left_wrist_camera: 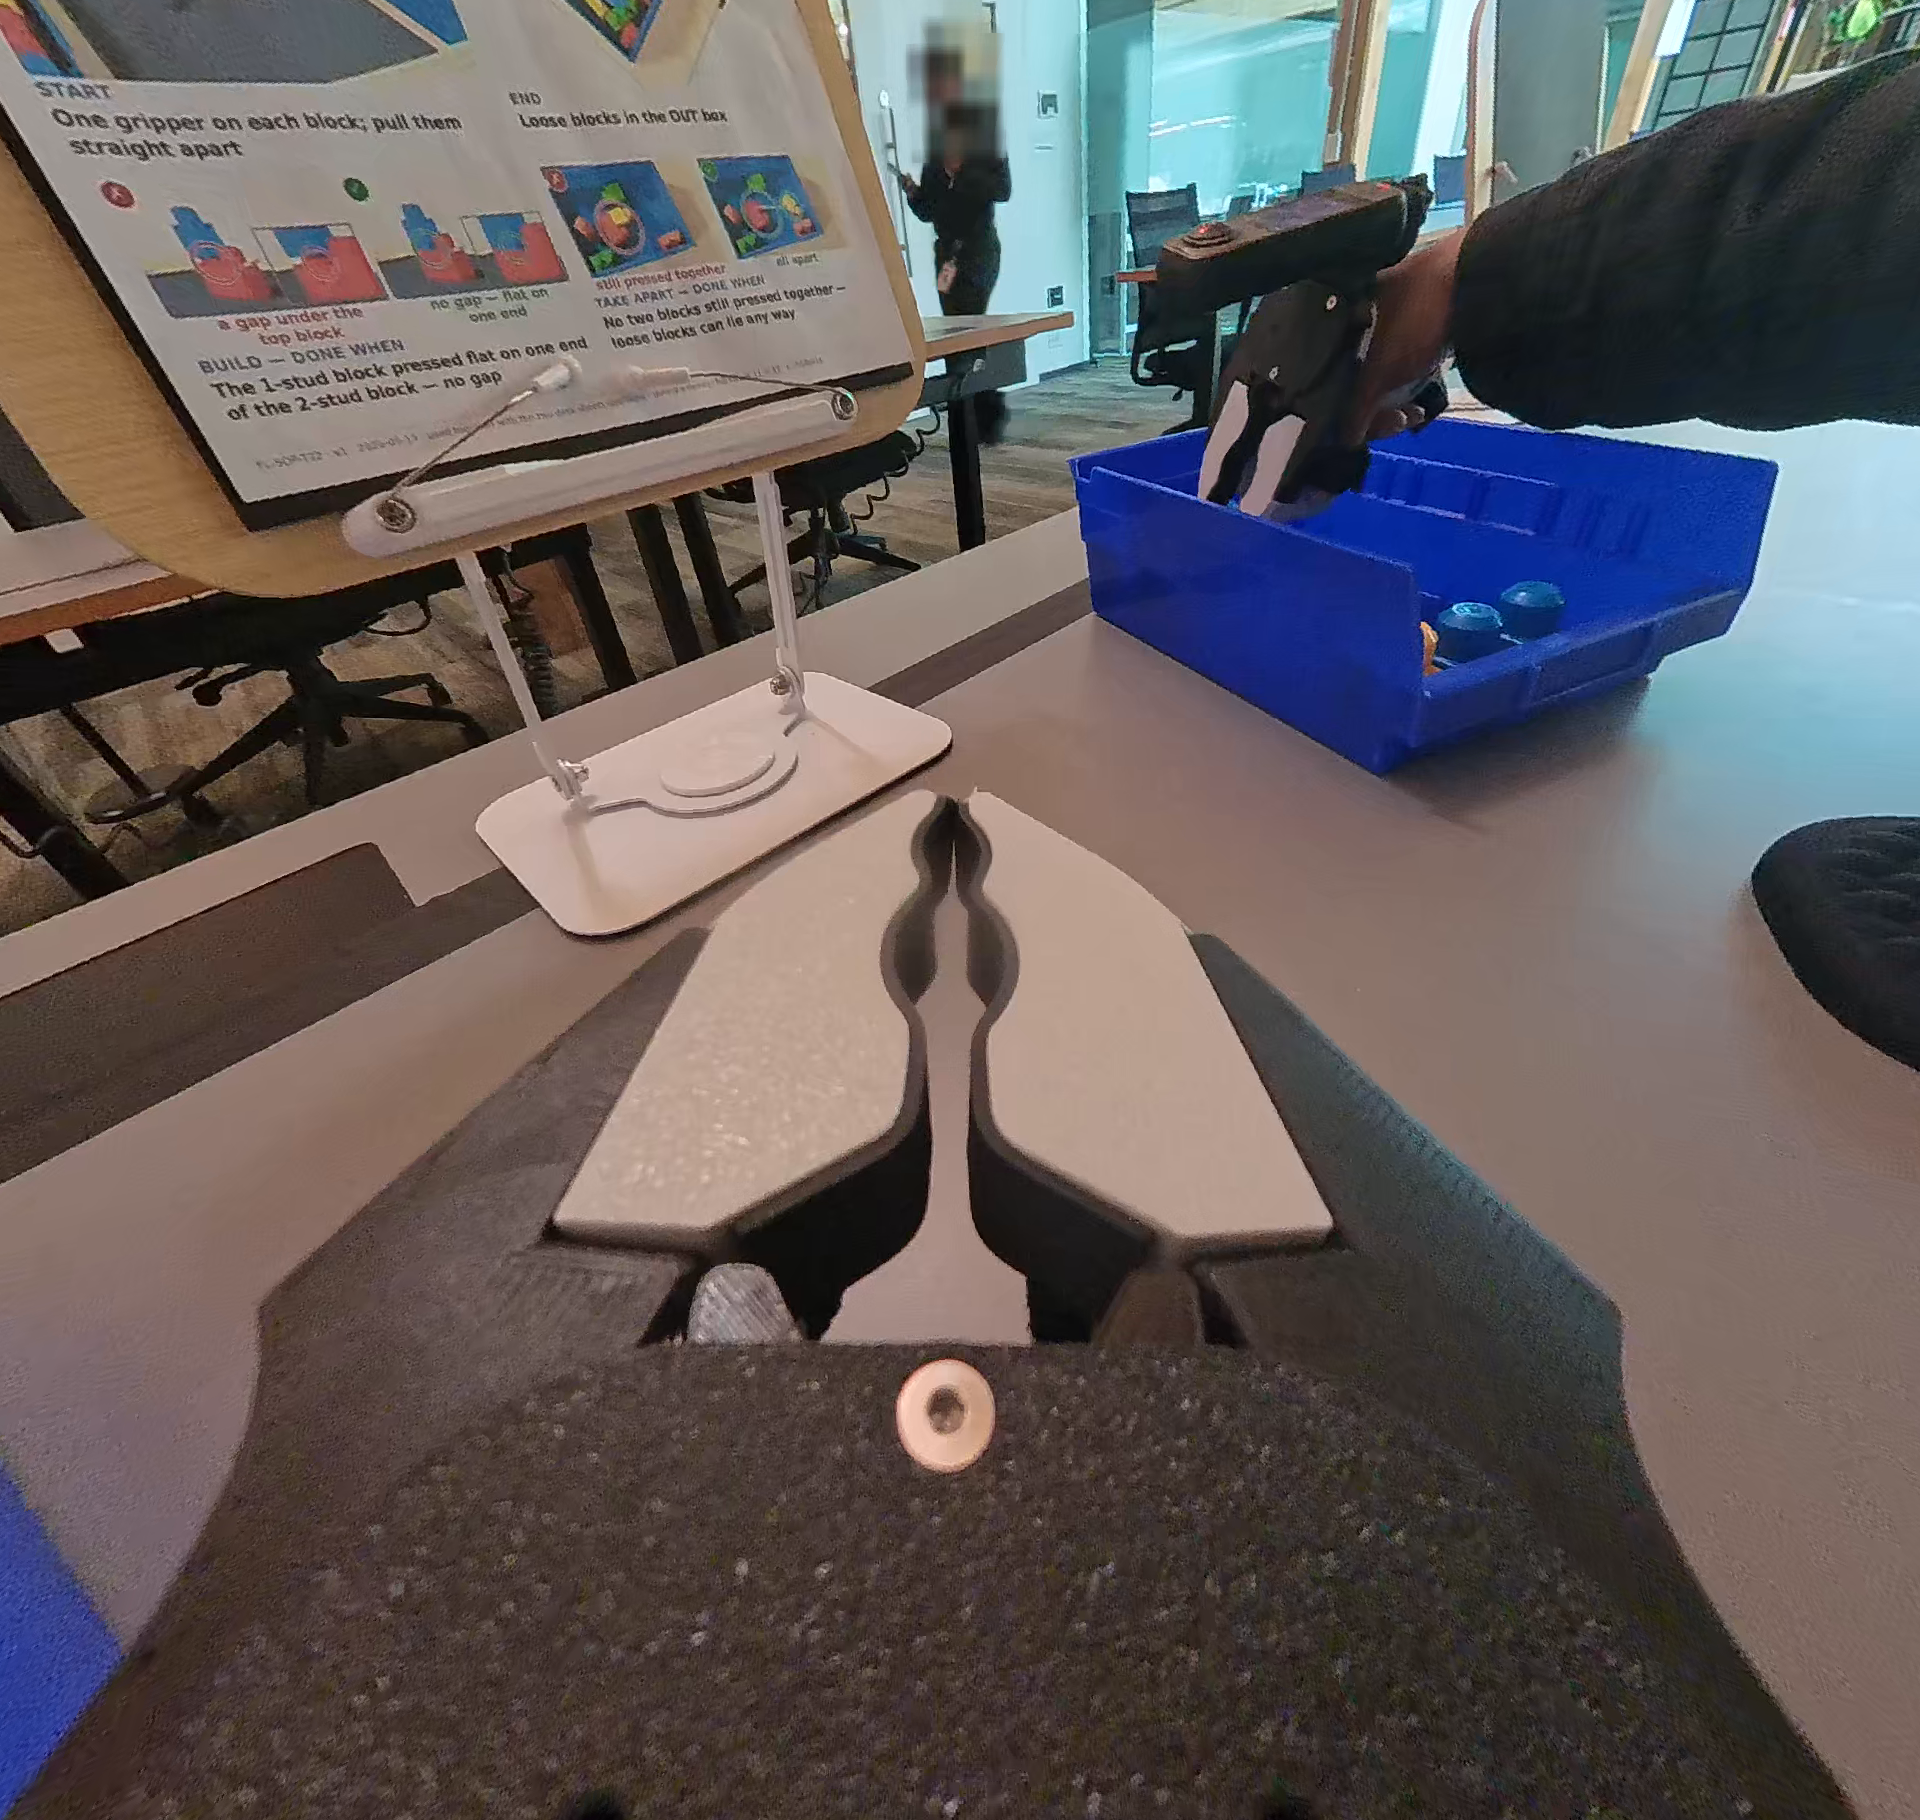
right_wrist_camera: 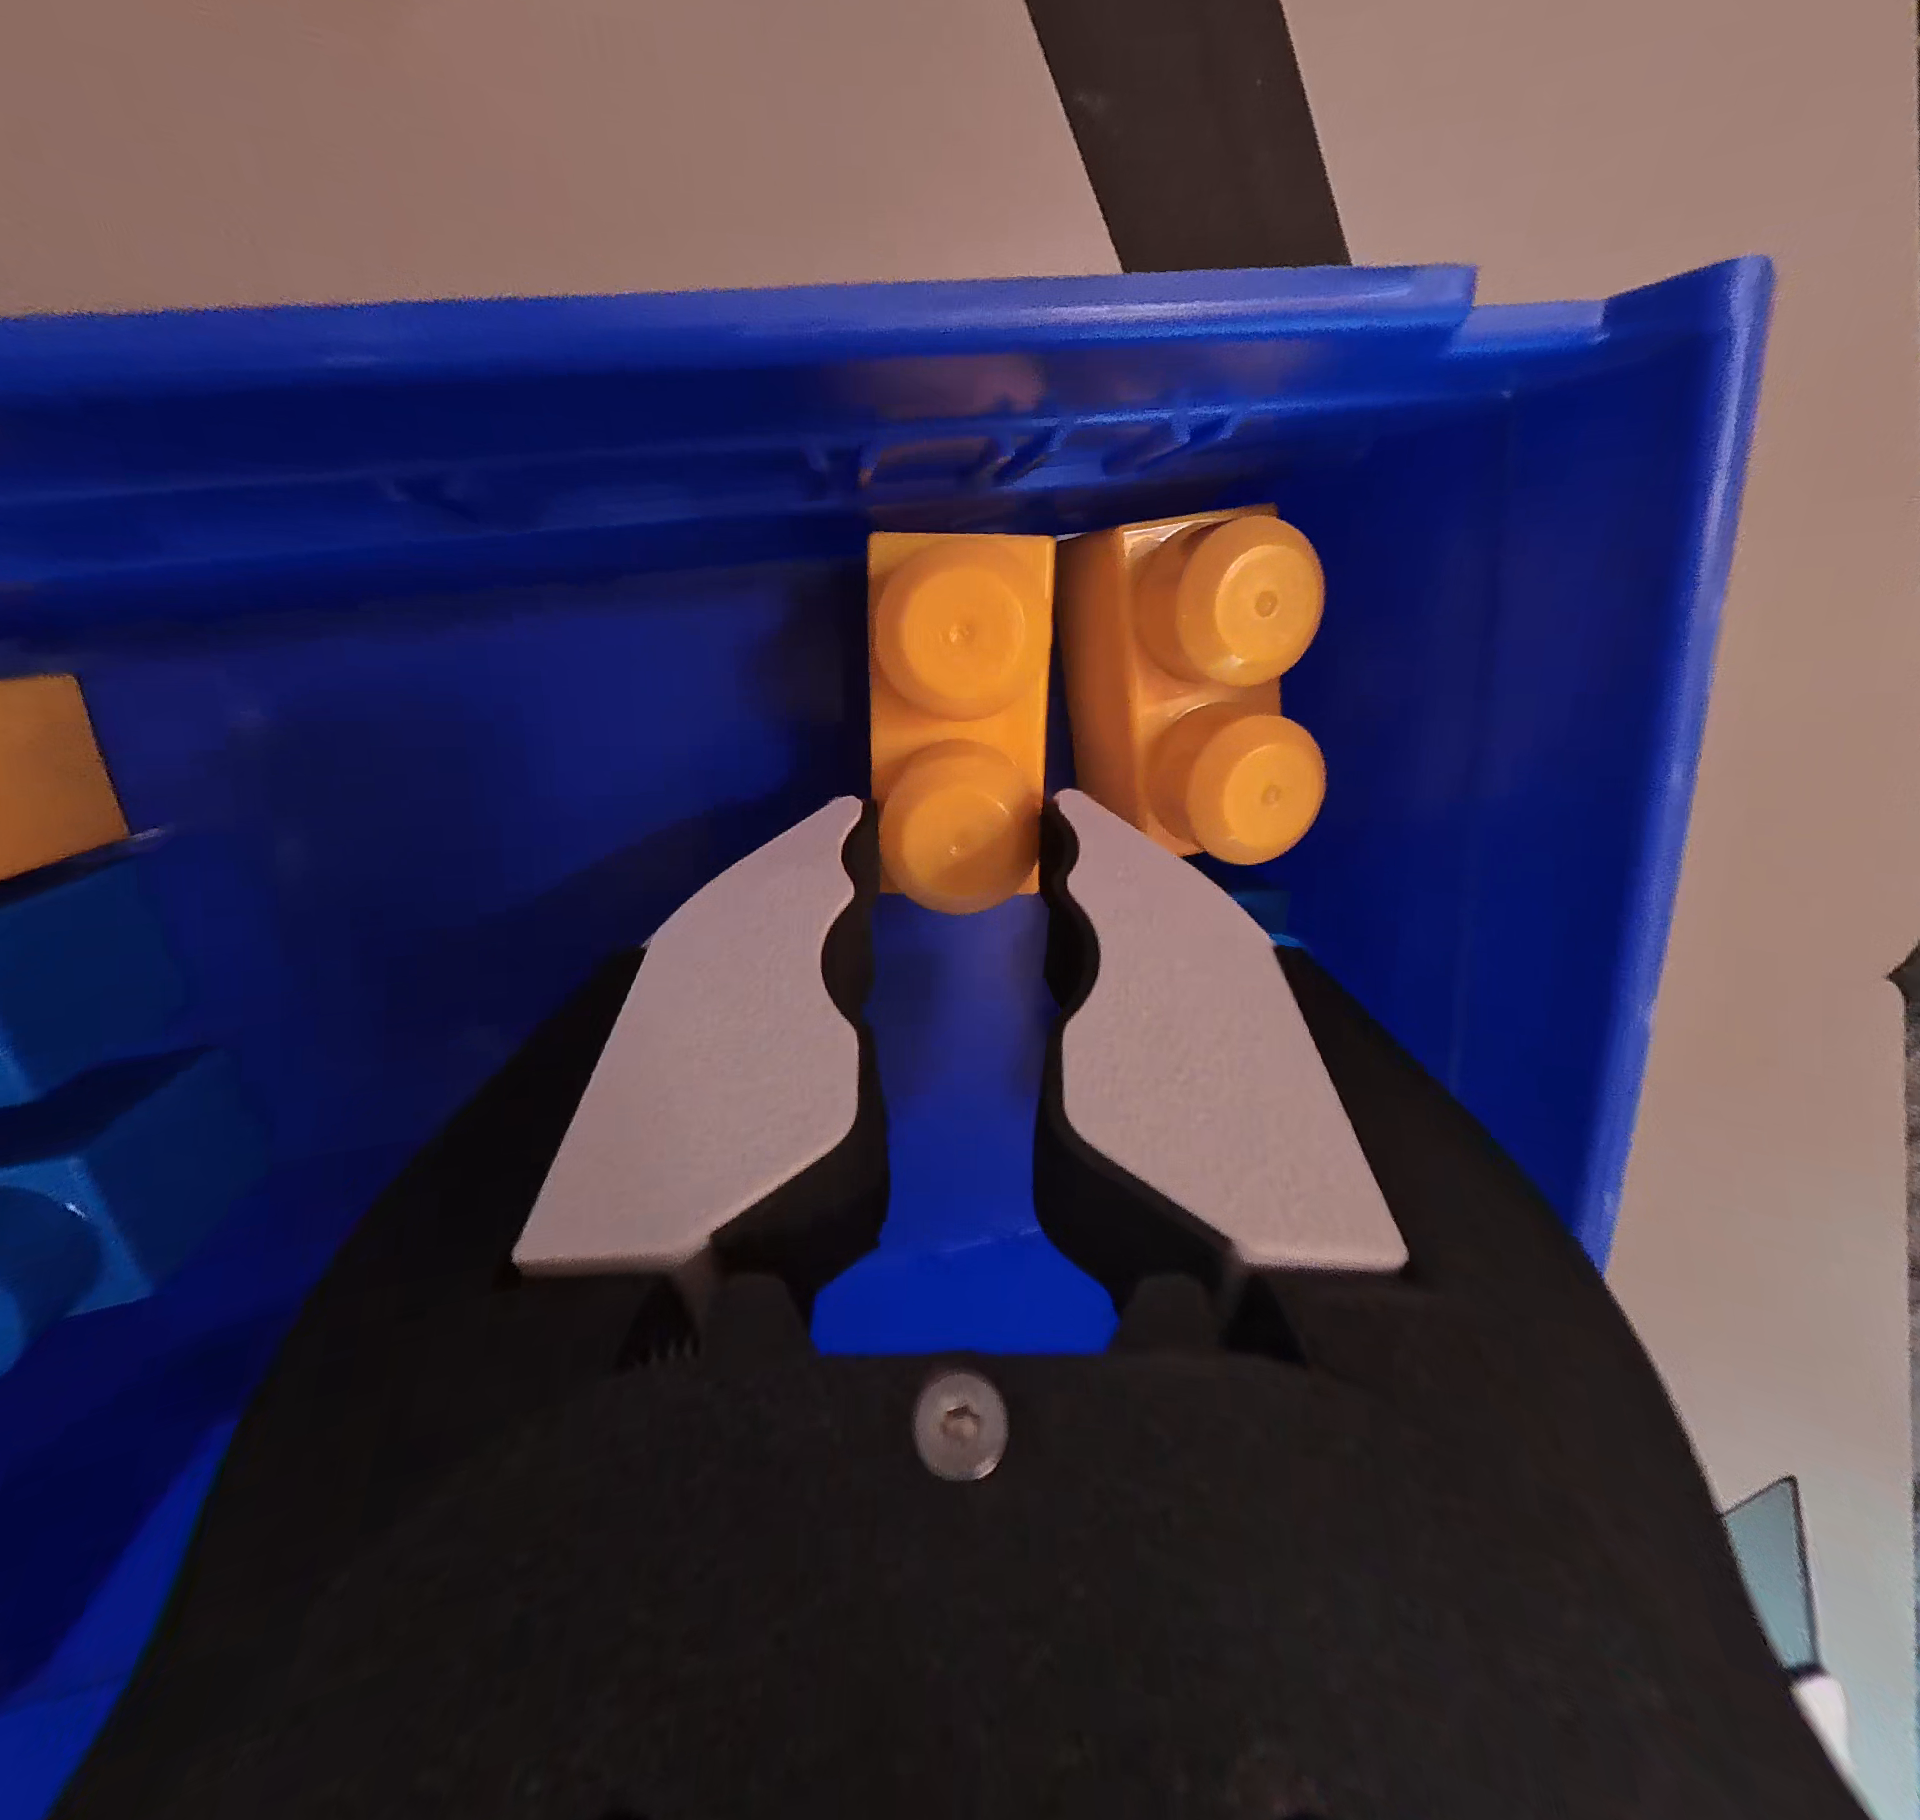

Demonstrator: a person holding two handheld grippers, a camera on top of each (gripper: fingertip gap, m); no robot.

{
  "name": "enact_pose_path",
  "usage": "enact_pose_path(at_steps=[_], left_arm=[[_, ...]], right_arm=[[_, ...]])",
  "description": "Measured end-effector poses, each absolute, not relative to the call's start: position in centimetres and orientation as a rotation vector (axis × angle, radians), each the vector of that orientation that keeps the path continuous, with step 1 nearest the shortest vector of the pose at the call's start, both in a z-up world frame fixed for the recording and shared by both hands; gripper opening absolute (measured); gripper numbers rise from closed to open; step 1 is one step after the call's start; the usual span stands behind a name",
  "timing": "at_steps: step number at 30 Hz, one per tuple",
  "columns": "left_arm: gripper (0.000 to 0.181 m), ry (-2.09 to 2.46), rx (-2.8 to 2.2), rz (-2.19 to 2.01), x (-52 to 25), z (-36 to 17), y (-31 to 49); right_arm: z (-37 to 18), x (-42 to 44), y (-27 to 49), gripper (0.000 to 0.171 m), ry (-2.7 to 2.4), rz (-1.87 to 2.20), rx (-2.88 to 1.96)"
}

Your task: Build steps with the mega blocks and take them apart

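Observation:
My left gripper (left_wrist_camera: 954, 814) is shut and empty, low over the grey table (left_wrist_camera: 1351, 991). A blue bin (left_wrist_camera: 1247, 617) stands at the far right of the table, and my right gripper (left_wrist_camera: 1252, 492) reaches down into it. In the right wrist view the right gripper (right_wrist_camera: 954, 814) is closed on the near end of an orange two-stud block (right_wrist_camera: 951, 648) that lies against the bin wall (right_wrist_camera: 416, 482). A second orange two-stud block (right_wrist_camera: 1195, 690) lies right beside it. Blue blocks (left_wrist_camera: 1496, 617) show through the bin's open front.
A white stand (left_wrist_camera: 717, 814) holding an instruction board (left_wrist_camera: 468, 160) is just ahead of the left gripper. A dark pad (left_wrist_camera: 1849, 939) lies at the table's right edge. More blue blocks (right_wrist_camera: 73, 1043) and an orange one (right_wrist_camera: 52, 773) sit in the bin. A person (left_wrist_camera: 961, 232) stands far off.

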State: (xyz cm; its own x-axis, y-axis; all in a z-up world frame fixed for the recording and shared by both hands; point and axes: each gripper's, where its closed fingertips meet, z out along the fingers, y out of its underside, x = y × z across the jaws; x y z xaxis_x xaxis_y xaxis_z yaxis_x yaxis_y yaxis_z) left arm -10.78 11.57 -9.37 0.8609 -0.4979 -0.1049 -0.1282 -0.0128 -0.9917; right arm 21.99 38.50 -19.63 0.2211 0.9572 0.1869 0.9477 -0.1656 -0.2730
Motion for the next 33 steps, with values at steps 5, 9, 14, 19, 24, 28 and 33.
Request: enact_pose_path(at_steps=[5, 9, 14, 19, 24, 28, 33], left_arm=[[0.000, 0.518, -1.588, -0.315, -10.6, -9.7, 11.6], [0.000, 0.519, -1.594, -0.317, -10.5, -9.9, 11.6], [0.000, 0.524, -1.607, -0.317, -10.4, -10.0, 11.6], [0.000, 0.522, -1.611, -0.313, -10.4, -10.0, 11.6], [0.000, 0.515, -1.604, -0.304, -10.7, -9.8, 11.6], [0.000, 0.508, -1.600, -0.295, -10.9, -9.6, 11.6], [0.000, 0.479, -1.603, -0.284, -11.8, -9.3, 11.9]], right_arm=[[-19.5, 22.4, 38.7, 0.037, -1.739, 0.006, -2.216], [-17.1, 22.3, 38.5, 0.045, -1.657, 0.072, -2.227], [-9.3, 18.8, 37.8, 0.039, -1.400, 0.196, -2.012], [-1.4, 13.1, 33.5, 0.022, -1.019, 0.407, -1.750], [0.3, 9.0, 27.8, 0.002, -0.781, 0.533, -1.648], [-2.0, 6.4, 24.1, 0.000, -0.672, 0.608, -1.627], [-6.1, 4.2, 21.5, 0.000, -0.682, 0.642, -1.551]])
